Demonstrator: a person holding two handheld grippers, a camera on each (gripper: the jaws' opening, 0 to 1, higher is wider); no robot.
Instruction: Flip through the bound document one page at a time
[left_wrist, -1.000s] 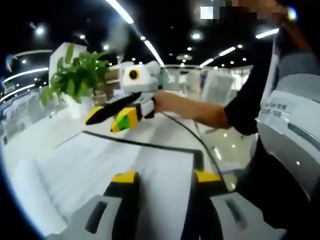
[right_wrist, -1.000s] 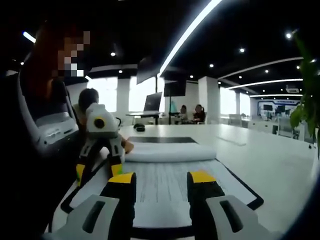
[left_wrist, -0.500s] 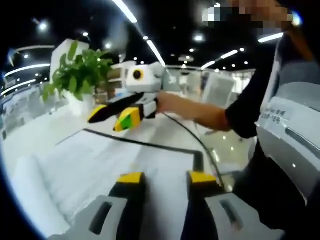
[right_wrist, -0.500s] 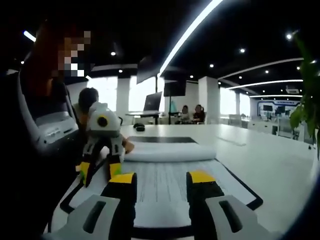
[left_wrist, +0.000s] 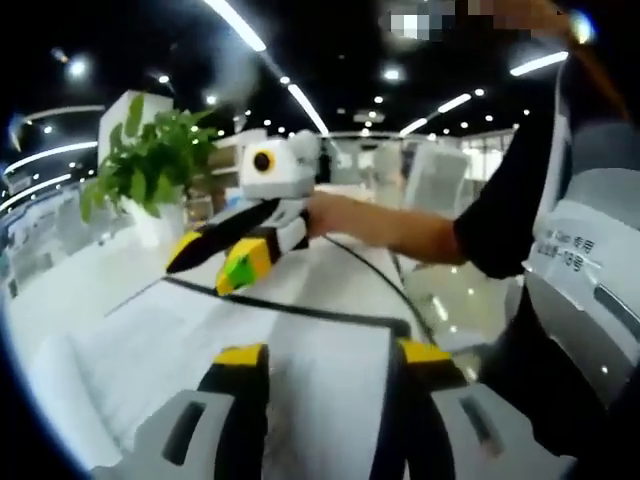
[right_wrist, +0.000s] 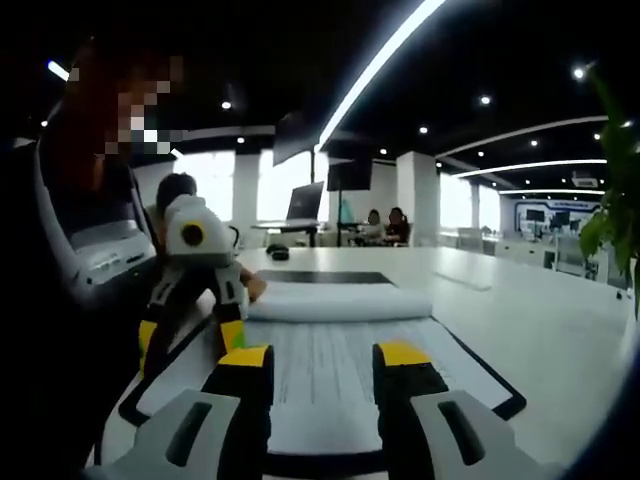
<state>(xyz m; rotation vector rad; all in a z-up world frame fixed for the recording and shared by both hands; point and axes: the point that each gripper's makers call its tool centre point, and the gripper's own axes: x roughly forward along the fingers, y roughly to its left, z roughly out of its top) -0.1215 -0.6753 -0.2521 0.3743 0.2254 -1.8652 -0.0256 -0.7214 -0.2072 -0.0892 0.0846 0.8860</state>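
1. Two hand-held grippers are in use. The left hand-held gripper (left_wrist: 322, 352) has its jaws apart with a white sheet showing between them; whether the jaws touch the sheet cannot be told.
2. The right hand-held gripper (right_wrist: 322, 354) also has its jaws apart and grips nothing. In the left gripper view it (left_wrist: 208, 264) hovers above the far part of the page, clear of it.
3. The bound document (right_wrist: 345, 375) lies open and flat on a dark mat (right_wrist: 505, 404) on the white tabletop (right_wrist: 560, 340), directly ahead of and below both hand-held grippers.
4. In the right gripper view, the printed page runs lengthwise away from the jaws to a rolled bundle of turned pages (right_wrist: 340, 303) lying crosswise at the far end.
5. Judgement: the left hand-held gripper (right_wrist: 190, 325) is nearer the page edge, at the sheet's left border, and is better placed to lift the next leaf.
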